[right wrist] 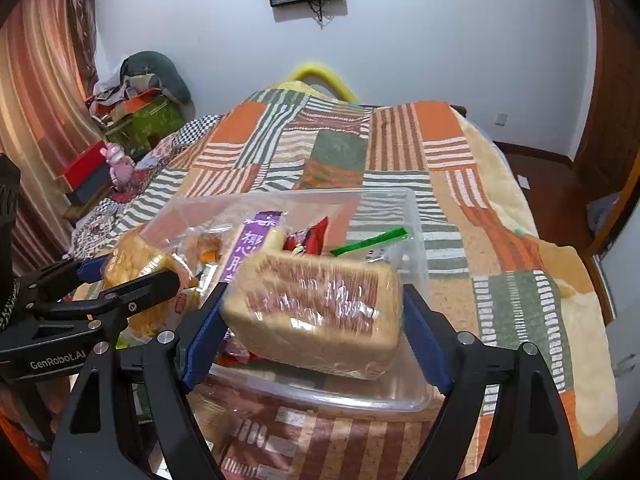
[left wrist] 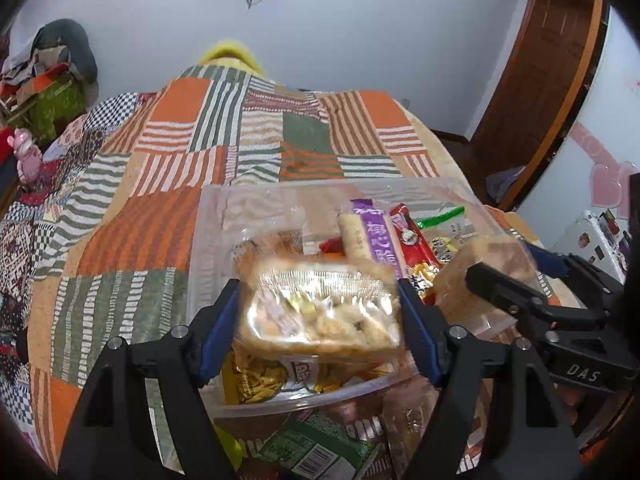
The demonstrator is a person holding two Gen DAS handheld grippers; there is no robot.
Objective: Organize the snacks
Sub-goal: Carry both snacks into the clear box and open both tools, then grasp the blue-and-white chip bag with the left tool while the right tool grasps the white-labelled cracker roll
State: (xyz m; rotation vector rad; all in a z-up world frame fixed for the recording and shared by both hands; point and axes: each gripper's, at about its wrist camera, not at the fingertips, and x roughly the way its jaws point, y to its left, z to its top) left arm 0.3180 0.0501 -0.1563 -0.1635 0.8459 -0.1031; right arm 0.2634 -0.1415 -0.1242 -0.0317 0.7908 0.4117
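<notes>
A clear plastic bin point(left wrist: 208, 240) point(right wrist: 416, 216) sits on the patchwork bed and holds several snack packets, among them a purple one point(left wrist: 374, 232) point(right wrist: 244, 248) and a red one point(left wrist: 412, 240) point(right wrist: 310, 236). My left gripper point(left wrist: 320, 312) is shut on a clear-wrapped pastry pack point(left wrist: 320, 308) held over the bin's near side; it also shows in the right wrist view point(right wrist: 136, 268). My right gripper point(right wrist: 316, 316) is shut on a wrapped sandwich-bread pack point(right wrist: 320, 308) held over the bin's near right corner; it also shows in the left wrist view point(left wrist: 488, 264).
Loose snack packets point(left wrist: 320, 444) lie on the bed in front of the bin. The patchwork blanket point(left wrist: 160, 184) point(right wrist: 520, 280) stretches beyond the bin. Clutter and boxes point(right wrist: 136, 108) stand at the far left; a wooden door point(left wrist: 540, 80) is at the right.
</notes>
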